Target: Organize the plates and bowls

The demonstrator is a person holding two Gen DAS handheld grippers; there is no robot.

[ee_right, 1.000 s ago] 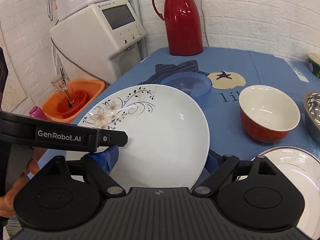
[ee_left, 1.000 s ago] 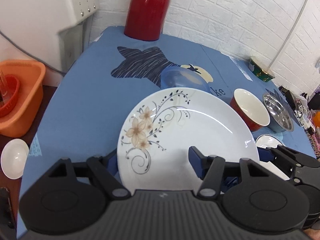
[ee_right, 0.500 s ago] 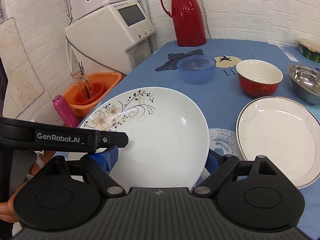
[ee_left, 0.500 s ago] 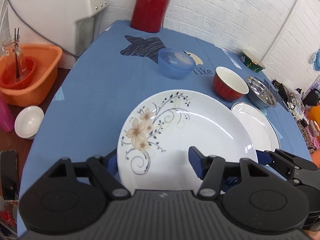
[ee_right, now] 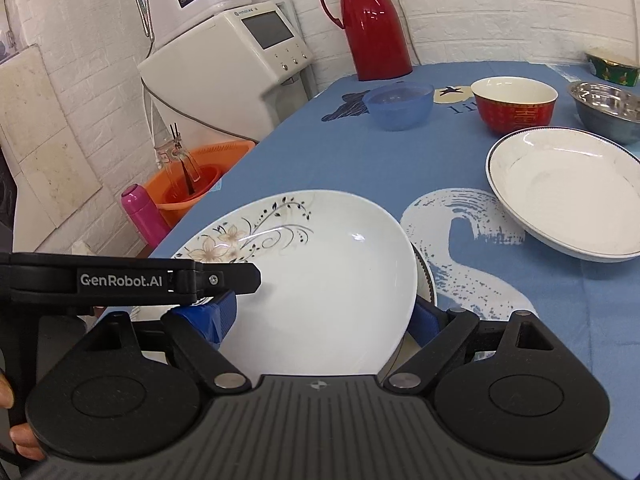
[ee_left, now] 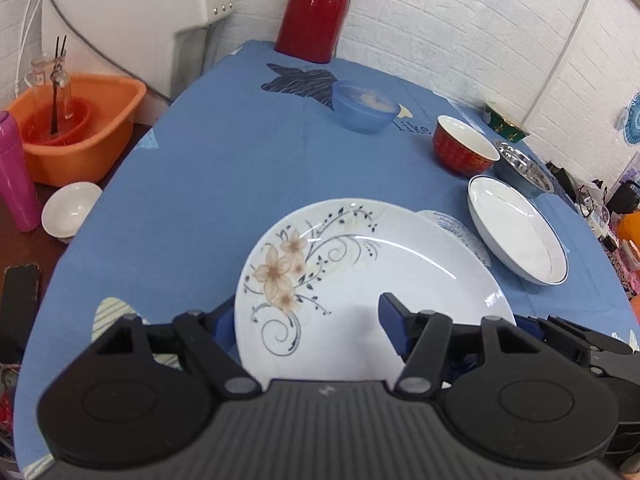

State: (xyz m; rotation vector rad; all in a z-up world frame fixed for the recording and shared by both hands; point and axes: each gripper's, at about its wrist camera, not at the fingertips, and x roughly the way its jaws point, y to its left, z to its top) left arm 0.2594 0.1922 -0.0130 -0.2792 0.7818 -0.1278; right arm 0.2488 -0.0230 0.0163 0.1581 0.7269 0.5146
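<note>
over blue tablecloth point(ee_left: 224, 184), both grippers point(ee_left: 308, 320) point(ee_right: 324, 316) clamp floral plate point(ee_left: 360, 280).

Flowered plate point(ee_left: 360, 280) nearest, rimmed plate point(ee_left: 516, 232) right, bowls point(ee_left: 464, 148) behind (thermos point(ee_left: 316, 8) farthest).

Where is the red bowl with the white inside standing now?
The red bowl stands on the blue tablecloth at the far right in both views, between the blue plastic bowl and the steel bowl, behind the plain white plate.

left gripper point(ee_left: 308, 320) jaws clamped, right gripper point(ee_right: 324, 316) jaws clamped
</note>
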